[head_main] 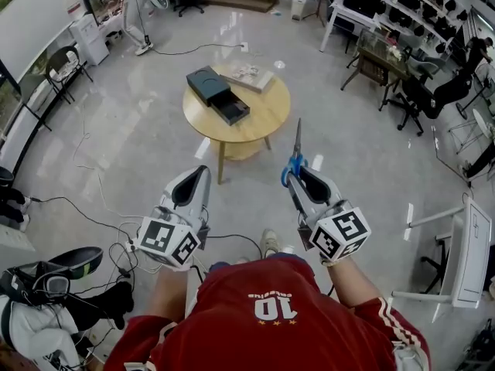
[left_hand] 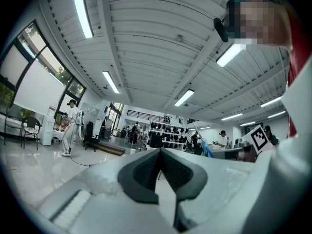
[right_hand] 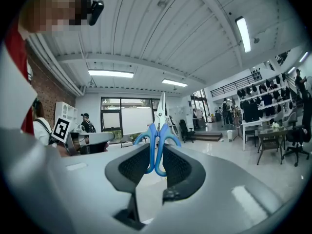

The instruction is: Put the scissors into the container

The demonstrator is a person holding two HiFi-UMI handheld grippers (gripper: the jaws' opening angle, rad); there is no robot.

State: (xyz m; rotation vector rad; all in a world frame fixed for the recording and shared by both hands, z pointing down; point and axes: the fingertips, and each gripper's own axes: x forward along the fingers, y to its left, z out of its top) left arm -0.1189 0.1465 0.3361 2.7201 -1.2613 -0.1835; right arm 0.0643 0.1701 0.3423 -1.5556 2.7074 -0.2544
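My right gripper (head_main: 298,178) is shut on the blue handles of the scissors (head_main: 296,157), whose steel blades point away from me toward the table. In the right gripper view the scissors (right_hand: 158,130) stand upright between the dark pads of that gripper (right_hand: 156,152). Held beside it at the same height, my left gripper (head_main: 199,172) is shut with nothing in it; its pads meet at the tip in the left gripper view (left_hand: 160,152). The black container (head_main: 216,95), a box with an open tray, lies on the round wooden table (head_main: 267,118) some way ahead of both grippers.
A booklet (head_main: 249,76) lies on the table behind the container. Cables (head_main: 85,207) trail over the grey floor at left, and bags and shoes (head_main: 46,280) sit at lower left. A white desk (head_main: 464,246) stands at right, office chairs (head_main: 433,91) at the far right.
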